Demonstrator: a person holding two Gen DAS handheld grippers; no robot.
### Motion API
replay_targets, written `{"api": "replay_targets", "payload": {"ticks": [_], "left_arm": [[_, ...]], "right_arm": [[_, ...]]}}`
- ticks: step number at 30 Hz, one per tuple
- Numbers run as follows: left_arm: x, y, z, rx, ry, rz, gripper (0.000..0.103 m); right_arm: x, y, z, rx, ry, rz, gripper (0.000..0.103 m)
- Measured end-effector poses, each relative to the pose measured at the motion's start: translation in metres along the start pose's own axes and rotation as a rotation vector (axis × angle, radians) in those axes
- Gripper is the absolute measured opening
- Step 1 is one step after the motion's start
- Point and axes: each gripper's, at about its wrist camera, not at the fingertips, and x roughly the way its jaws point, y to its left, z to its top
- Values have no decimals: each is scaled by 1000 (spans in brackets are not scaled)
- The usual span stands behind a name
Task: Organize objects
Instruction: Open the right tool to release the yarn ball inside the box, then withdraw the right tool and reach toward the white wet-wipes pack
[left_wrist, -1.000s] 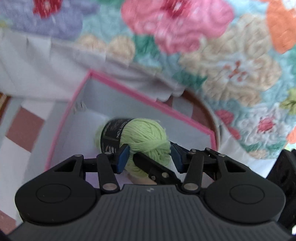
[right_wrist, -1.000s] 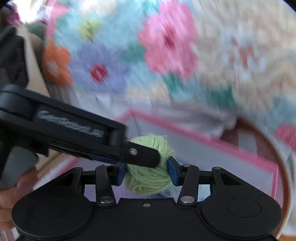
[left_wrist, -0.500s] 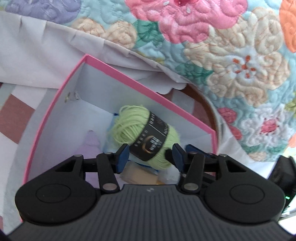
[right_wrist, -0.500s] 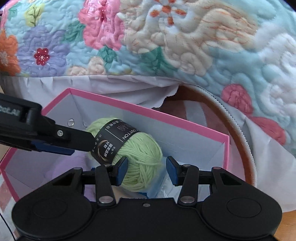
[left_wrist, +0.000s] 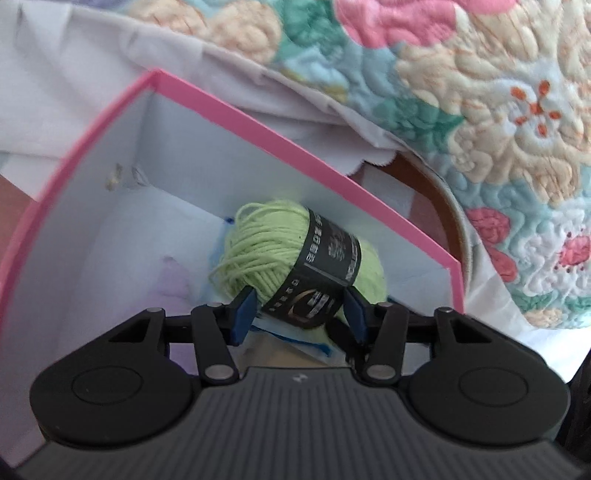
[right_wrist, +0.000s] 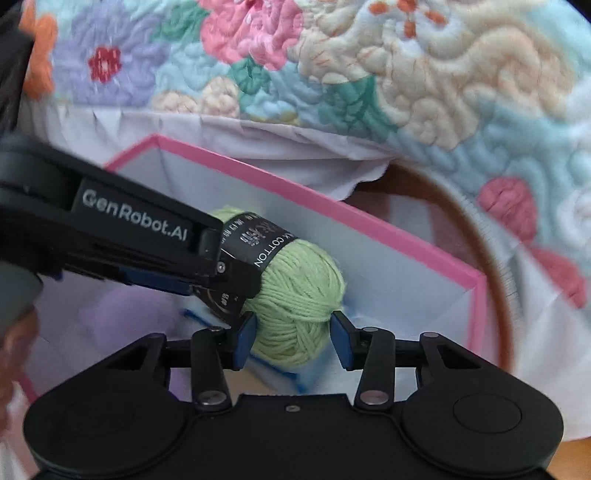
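Yarn over the pink box

I see the quilt (left_wrist: 480, 110) behind the box (left_wrist: 258, 122); the green yarn (left_wrist: 280, 243) sits inside it, my left gripper (left_wrist: 299, 314) pinching its black label, my right gripper (right_wrist: 291, 339) narrowing around the yarn's end, pads just clear.

Yarn ball (left_wrist: 295, 254) sits inside box (left_wrist: 258, 122), near its far wall, on top of other items. Quilt (left_wrist: 480, 110) lies behind box; hoop (right_wrist: 491, 236) to its right.
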Motion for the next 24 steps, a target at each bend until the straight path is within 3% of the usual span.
{"api": "replay_targets", "payload": {"ticks": [2,5,8,11,16,24], "left_arm": [[1,-3,-2,8,25,12,49],[-15,-9,-4,65,6,59,49],[-33,-19,-4,142,49,120,51],[-57,-29,-7,184,49,132,53],[-98,-36,-14,210,55,154,54],[-173,-55,-42,280,74,180,56]], "right_arm": [[-1,-1,-2,-40,-4,-59,49],[-11,-10,-8,6,-20,1,51],[-28,-13,-19,74,-49,56,55],[-46,-13,-30,149,-81,108,62],[-83,-6,-39,209,-124,167,65],[-171,12,-39,206,-206,174,71]]}}
